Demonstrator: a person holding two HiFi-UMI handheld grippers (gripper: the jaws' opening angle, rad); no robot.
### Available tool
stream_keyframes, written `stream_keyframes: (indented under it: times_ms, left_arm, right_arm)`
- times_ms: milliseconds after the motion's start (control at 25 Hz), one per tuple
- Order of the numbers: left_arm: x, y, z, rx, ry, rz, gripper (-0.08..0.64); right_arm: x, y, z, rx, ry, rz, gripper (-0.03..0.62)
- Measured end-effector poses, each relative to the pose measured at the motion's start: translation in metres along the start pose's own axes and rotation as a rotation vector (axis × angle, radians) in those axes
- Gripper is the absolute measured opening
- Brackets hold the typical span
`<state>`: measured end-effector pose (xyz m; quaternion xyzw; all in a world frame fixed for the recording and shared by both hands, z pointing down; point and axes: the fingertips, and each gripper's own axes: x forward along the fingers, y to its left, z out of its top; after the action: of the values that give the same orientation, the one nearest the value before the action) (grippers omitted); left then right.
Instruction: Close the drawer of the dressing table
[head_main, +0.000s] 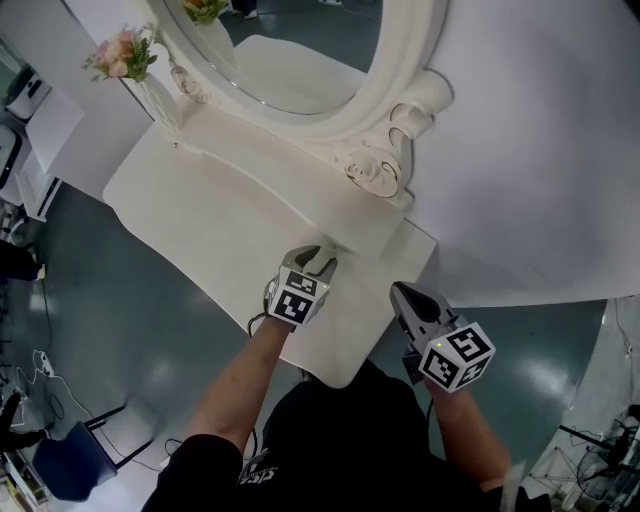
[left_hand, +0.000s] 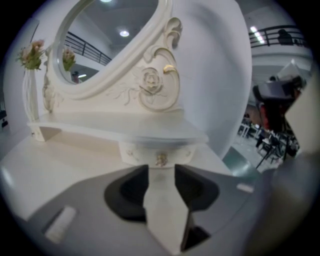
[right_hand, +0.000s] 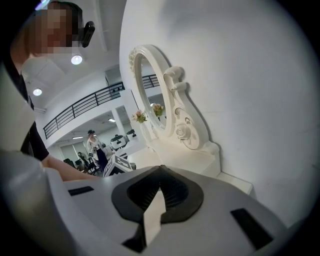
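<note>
Pale wall (head_main: 530, 150) backs the one dressing table (head_main: 190, 200), its top bare to the front edge. Left gripper (left_hand: 161, 170) holds its two jaws apart and empty, the single drawer (left_hand: 159, 152) and its gold knob (left_hand: 161, 159) just ahead. Right gripper (right_hand: 160, 169), jaws together, hangs beyond the table's front corner

Pink flowers (head_main: 122, 55) in slim white vase (head_main: 152, 97) far left; blue chair (head_main: 65, 465) on grey floor (head_main: 150, 330) btm-left.
</note>
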<state>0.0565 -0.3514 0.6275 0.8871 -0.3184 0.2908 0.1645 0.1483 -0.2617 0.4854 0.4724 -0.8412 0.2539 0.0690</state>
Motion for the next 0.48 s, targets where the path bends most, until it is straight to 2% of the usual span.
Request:
stream_keyframes:
  times_ms: [240, 360, 480]
  left_arm:
    - [-0.056, 0.004, 0.019, -0.032, -0.111, 0.046, 0.145]
    - [-0.089, 0.009, 0.033, -0.03, -0.174, 0.085, 0.133]
    - [-0.125, 0.014, 0.044, -0.06, -0.241, 0.126, 0.132]
  right_arm:
    - [0.002, 0.028, 0.01, -0.038, -0.018, 0.02, -0.006]
    - [0.002, 0.043, 0.017, -0.058, -0.03, 0.032, -0.006]
    - [-0.002, 0.06, 0.022, -0.078, -0.044, 0.041, -0.006]
